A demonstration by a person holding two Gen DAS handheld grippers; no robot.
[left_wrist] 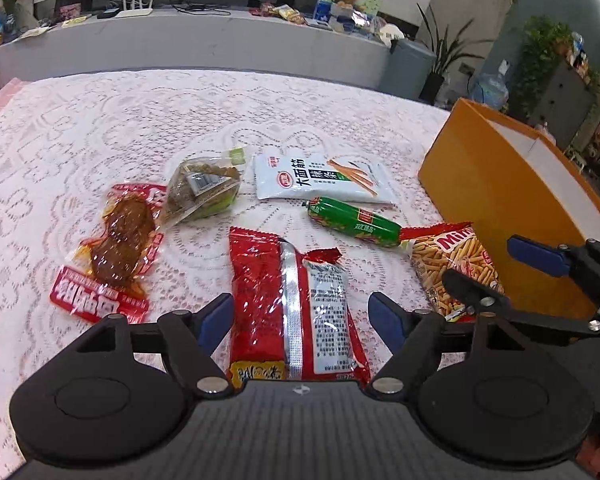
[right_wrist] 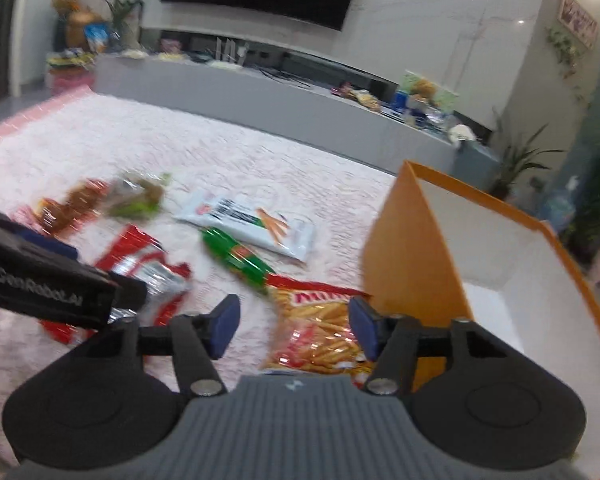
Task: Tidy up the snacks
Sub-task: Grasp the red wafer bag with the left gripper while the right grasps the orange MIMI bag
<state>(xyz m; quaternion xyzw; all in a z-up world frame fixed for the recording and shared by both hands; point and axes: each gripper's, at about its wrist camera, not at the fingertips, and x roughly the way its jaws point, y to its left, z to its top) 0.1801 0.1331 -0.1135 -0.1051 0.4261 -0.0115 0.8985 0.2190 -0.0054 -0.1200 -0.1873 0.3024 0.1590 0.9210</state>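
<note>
Several snack packs lie on the lace tablecloth (left_wrist: 100, 120). My left gripper (left_wrist: 300, 316) is open and straddles a red foil pack (left_wrist: 292, 304). My right gripper (right_wrist: 292, 326) is open over a bag of stick snacks (right_wrist: 320, 332), which lies against the orange box (right_wrist: 412, 264); this gripper (left_wrist: 500, 272) also shows in the left wrist view above that bag (left_wrist: 452, 260). A green sausage (left_wrist: 352, 222), a white noodle-stick pack (left_wrist: 320, 178), a clear pack of brown-green food (left_wrist: 202, 192) and a red pack of braised meat (left_wrist: 116, 248) lie farther out.
The orange box (left_wrist: 496, 200) with a white inside stands at the table's right edge. A grey counter (left_wrist: 180, 44) with clutter runs behind the table, with potted plants (left_wrist: 540, 52) to the right. The left gripper's body (right_wrist: 48, 284) crosses the right wrist view at the left.
</note>
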